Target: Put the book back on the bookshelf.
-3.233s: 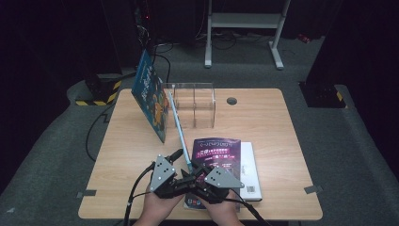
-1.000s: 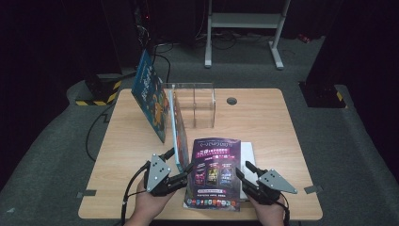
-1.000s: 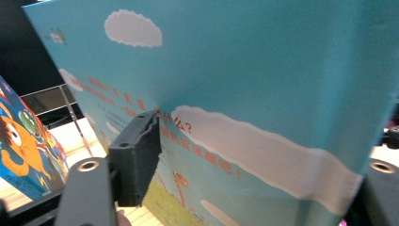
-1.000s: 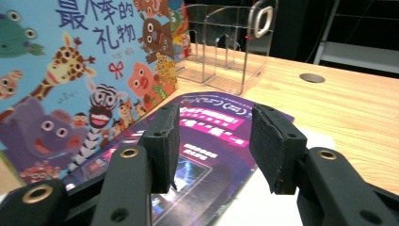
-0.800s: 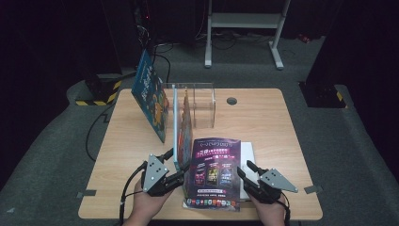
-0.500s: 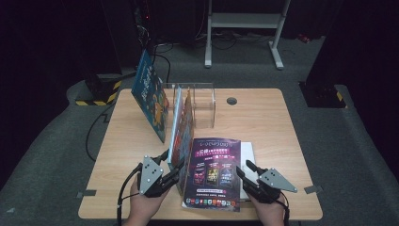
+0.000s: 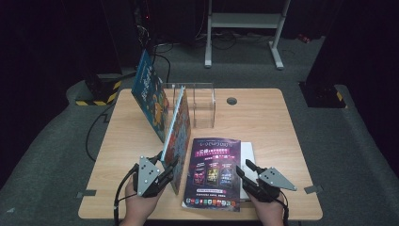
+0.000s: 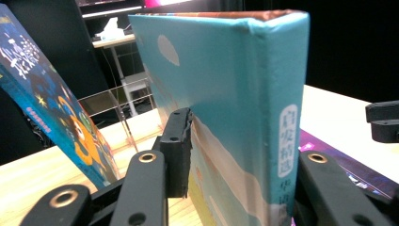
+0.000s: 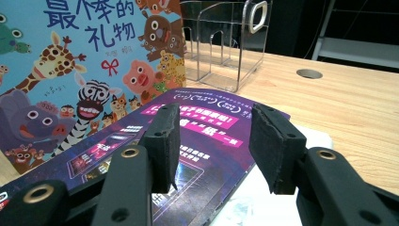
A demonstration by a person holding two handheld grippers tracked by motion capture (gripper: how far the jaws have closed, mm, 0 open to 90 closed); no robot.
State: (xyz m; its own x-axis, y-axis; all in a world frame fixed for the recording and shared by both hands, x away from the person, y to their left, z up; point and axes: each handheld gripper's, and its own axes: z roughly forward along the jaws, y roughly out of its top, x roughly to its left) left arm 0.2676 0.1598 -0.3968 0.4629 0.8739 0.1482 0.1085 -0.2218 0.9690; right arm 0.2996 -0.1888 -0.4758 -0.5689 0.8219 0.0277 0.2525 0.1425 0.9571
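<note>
Wooden table (image 7: 263, 122), high view: the whole layout is visible at once. A blue picture book (image 7: 149, 100) leans tilted at the far left, against a clear acrylic rack (image 7: 197, 104). In front of the rack a second, teal-covered book (image 7: 178, 136) stands on edge, upright with a slight lean. A purple magazine (image 7: 214, 172) lies flat just right of it, over a white sheet (image 7: 248, 165) that shows at its right edge.

Left gripper (image 7: 162, 172), high view: at the near end of the teal-covered book, near the table's front edge. Right gripper (image 7: 244, 176), high view: at the magazine's right edge.

Left gripper view adds what the high view cannot resolve: the teal-covered book (image 8: 244, 127) sits between the two black jaws, which have just been closing. The left pad (image 8: 176, 150) meets the cover; the right jaw lies against the spine side. Clamped on the book. The spine is teal with a white label and dark characters; cover has pale shapes; top edge brownish.

Right gripper view: the jaws stand apart, nothing between the pads (image 9: 277, 146), poised above the magazine (image 9: 207, 127). It shows the book's other cover (image 9: 75, 70): cartoon animals with a Chinese title.
</note>
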